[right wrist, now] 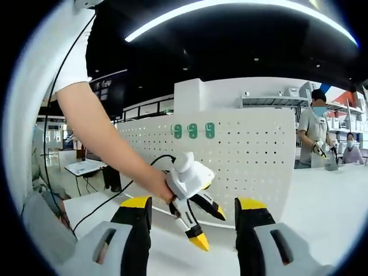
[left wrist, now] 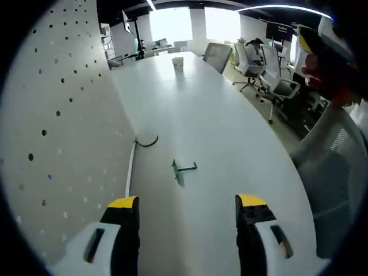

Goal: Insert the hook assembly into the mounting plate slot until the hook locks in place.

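Rising from the foot of the left gripper view, the left gripper (left wrist: 188, 214) stands wide apart and holds nothing, its black, yellow-tipped jaws cut off at the frame; just beyond them the small dark metal hook assembly (left wrist: 183, 169) lies on the long white table (left wrist: 230, 132), apart from the white perforated mounting plate (left wrist: 63, 126), whose slot is too small to make out; in the right gripper view the right gripper (right wrist: 188, 214) stands equally wide and empty.
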